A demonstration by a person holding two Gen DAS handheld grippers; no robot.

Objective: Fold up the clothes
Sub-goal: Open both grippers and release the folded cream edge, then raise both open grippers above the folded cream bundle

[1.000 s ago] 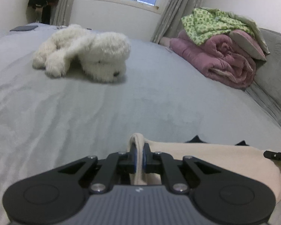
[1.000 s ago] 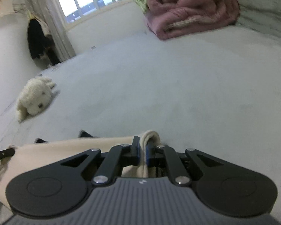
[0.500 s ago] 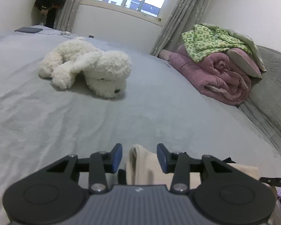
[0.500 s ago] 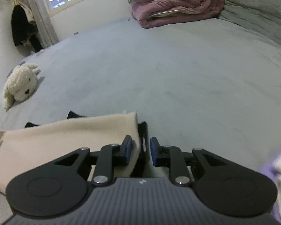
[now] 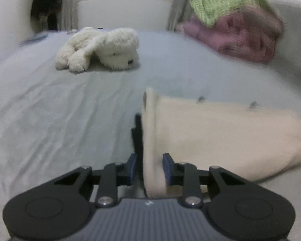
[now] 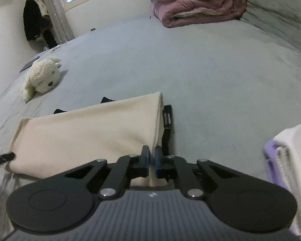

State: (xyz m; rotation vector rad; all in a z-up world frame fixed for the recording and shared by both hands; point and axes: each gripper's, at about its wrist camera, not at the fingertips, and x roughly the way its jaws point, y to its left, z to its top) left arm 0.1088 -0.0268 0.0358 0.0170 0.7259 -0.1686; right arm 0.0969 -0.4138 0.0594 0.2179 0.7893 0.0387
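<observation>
Looking along your left gripper (image 5: 148, 166): jaws closing, with the left edge fold of the cream garment (image 5: 220, 138) standing between the blue pads. A gap shows on the left pad's side, so the pads are not clamped on the cloth. Your right gripper (image 6: 151, 160) has its jaws closed, pads almost touching. The garment's right edge sits just behind them; a bit of cream cloth shows below the pads, but I cannot tell if any is pinched.

The garment lies folded flat on the grey bed cover (image 6: 220, 76), directly in front of both grippers, with something black (image 6: 167, 120) peeking out under its edges.

On the bed further back: white plush dog (image 5: 102, 48) to the left, pink quilt (image 5: 236, 38) rolled up at the far right with a green patterned cloth (image 5: 220, 8) on top. White and purple fabric (image 6: 289, 156) sits at the right edge of your right wrist view. The left view is motion-blurred.
</observation>
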